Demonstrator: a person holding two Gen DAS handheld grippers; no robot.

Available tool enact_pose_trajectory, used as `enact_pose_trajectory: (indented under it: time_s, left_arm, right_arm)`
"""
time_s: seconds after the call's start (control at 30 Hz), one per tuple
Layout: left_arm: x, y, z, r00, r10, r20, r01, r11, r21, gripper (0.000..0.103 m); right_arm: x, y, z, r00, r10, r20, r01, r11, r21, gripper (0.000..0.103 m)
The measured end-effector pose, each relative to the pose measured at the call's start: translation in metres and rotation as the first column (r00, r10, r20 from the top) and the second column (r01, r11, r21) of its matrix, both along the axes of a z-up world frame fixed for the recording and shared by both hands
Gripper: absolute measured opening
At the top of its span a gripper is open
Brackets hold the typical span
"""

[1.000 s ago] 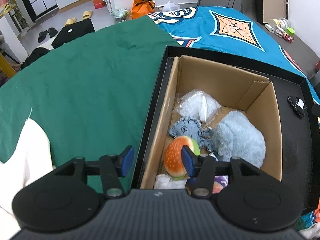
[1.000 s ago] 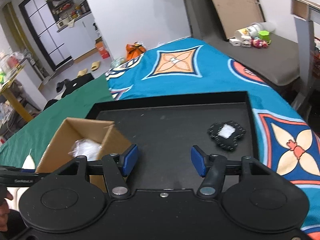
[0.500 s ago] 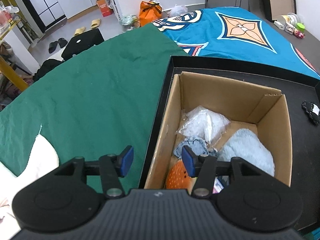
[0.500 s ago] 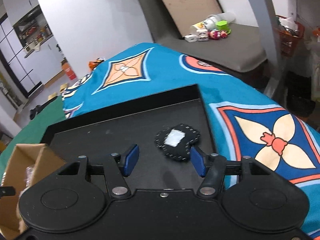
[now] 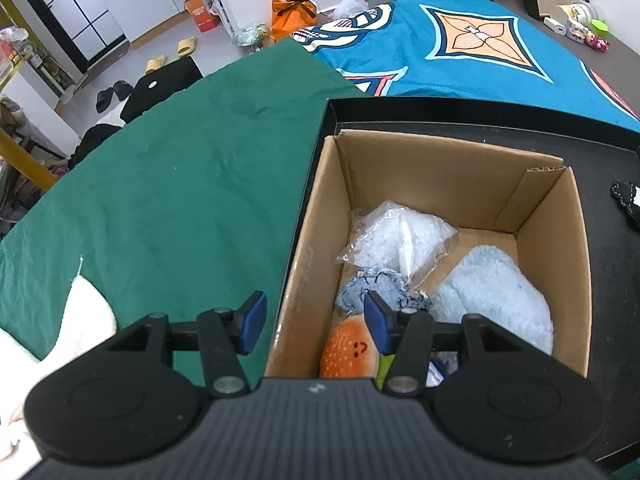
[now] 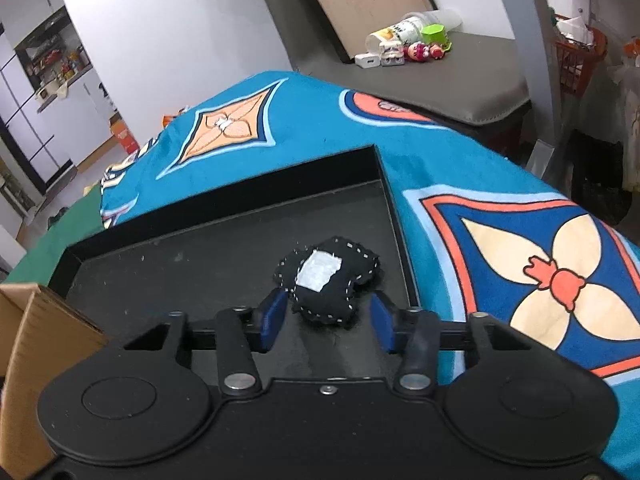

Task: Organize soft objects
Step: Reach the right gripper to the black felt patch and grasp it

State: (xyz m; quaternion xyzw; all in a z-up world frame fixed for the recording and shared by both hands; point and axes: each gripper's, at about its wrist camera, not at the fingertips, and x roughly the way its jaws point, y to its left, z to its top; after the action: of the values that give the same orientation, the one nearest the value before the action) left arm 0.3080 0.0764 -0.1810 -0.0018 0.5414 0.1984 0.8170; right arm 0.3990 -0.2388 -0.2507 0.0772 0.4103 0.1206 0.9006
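A black stitched fabric pad with a white patch (image 6: 324, 276) lies in the right corner of the black tray (image 6: 200, 264). My right gripper (image 6: 328, 320) is down over it, jaws closing, with the pad's near end between the blue pads. The left pad is at its edge and the right pad is still a little apart. The cardboard box (image 5: 440, 168) holds a burger plush (image 5: 348, 352), a pale blue fluffy toy (image 5: 496, 296), a denim scrap (image 5: 372, 288) and a clear bag (image 5: 396, 236). My left gripper (image 5: 314, 322) hangs open astride the box's left wall, holding nothing.
The tray lies on a bed with a green sheet (image 5: 180, 200) and a teal patterned blanket (image 6: 520, 240). A white cloth (image 5: 80, 320) lies at the lower left. A grey bench with small toys (image 6: 404, 48) stands beyond the bed, with a metal post at the right.
My right gripper has come down and forward, so the black pad now sits between its fingers, which stand closer together. The left gripper drifted slightly back over the box's left wall.
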Motion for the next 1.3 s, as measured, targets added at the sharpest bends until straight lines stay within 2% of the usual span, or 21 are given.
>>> enact_pose_trajectory:
  time_s: [0.1,0.2,0.43,0.7,0.97,1.07,1.13,1.2,1.3]
  left_arm:
    - [-0.005,0.002,0.002,1.0,0.006,0.003,-0.006,1.0,-0.001,0.052]
    - [-0.01,0.004,0.004,1.0,0.013,0.009,-0.013,1.0,-0.006,0.052]
    - [-0.021,0.005,0.009,1.0,0.006,0.02,-0.005,1.0,-0.021,0.052]
    - [-0.031,0.005,0.011,1.0,0.006,0.027,-0.005,0.999,-0.034,0.052]
    - [-0.035,0.001,0.012,1.0,-0.002,0.028,0.003,0.999,-0.037,0.052]
    - [-0.034,0.001,0.012,1.0,-0.002,0.026,0.003,0.999,-0.038,0.052]
    - [-0.034,0.002,0.012,1.0,-0.004,0.027,0.005,0.999,-0.034,0.052]
    - [-0.032,0.002,0.013,1.0,-0.006,0.027,0.007,0.999,-0.031,0.052]
    - [-0.029,0.002,0.013,1.0,-0.006,0.026,0.006,1.0,-0.03,0.052]
  right_arm:
    - [-0.001,0.001,-0.003,1.0,0.012,-0.002,-0.012,1.0,-0.019,0.014]
    - [-0.005,0.002,-0.003,0.999,0.031,-0.016,-0.031,0.999,-0.01,0.011]
    - [-0.018,0.01,0.006,0.996,0.081,-0.031,-0.081,0.997,-0.006,0.011]
    - [-0.041,0.025,0.013,0.975,0.203,-0.085,-0.203,0.979,0.014,0.011]
    - [-0.049,0.02,0.008,0.967,0.197,-0.158,-0.198,0.98,0.012,0.012]
    - [-0.048,0.015,0.004,0.969,0.165,-0.184,-0.167,0.986,0.007,0.02]
    - [-0.046,0.011,0.003,0.97,0.147,-0.192,-0.146,0.989,0.018,0.028]
    - [-0.045,0.01,0.003,0.973,0.135,-0.189,-0.13,0.991,0.038,0.046]
    - [-0.043,0.011,0.003,0.976,0.125,-0.18,-0.117,0.992,0.055,0.059]
